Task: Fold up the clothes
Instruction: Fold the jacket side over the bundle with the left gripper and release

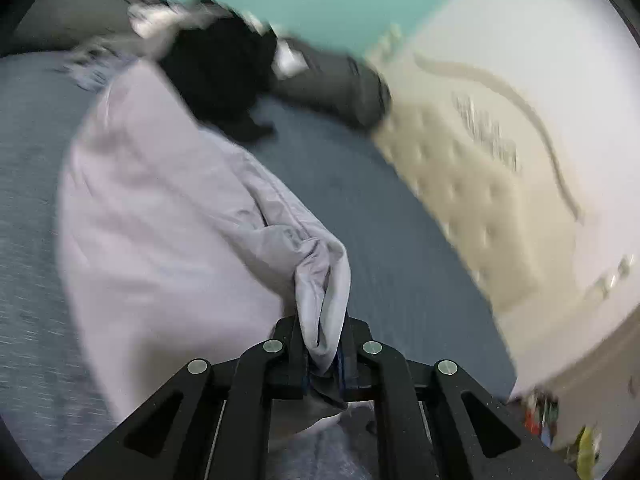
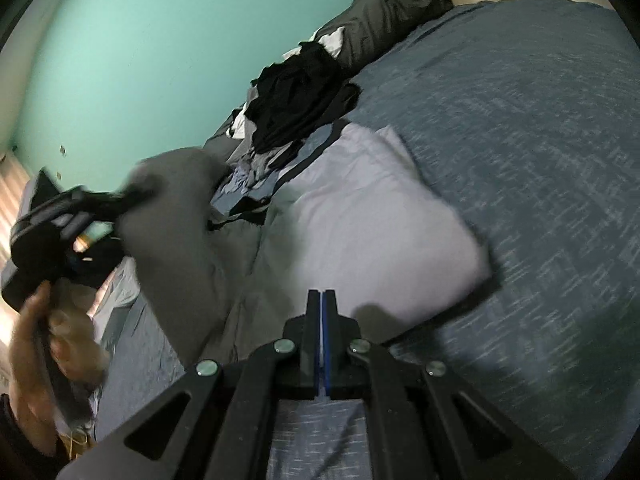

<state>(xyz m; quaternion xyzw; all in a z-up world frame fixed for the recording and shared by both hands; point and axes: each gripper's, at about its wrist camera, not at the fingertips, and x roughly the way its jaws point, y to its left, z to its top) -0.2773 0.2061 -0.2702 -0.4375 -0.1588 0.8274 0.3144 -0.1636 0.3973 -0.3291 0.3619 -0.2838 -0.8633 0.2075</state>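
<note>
Garment [image 1: 168,208] in left hand-held gripper [image 1: 322,344]

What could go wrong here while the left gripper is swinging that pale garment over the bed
1. The left gripper pinches only a bunched corner of the pale garment, and the view is motion-blurred, so the cloth may slip out.
2. The right gripper is shut on nothing, so the garment's far side hangs free and may land creased.
3. The black clothes pile lies close behind, so the swinging cloth could drag into it.
</note>
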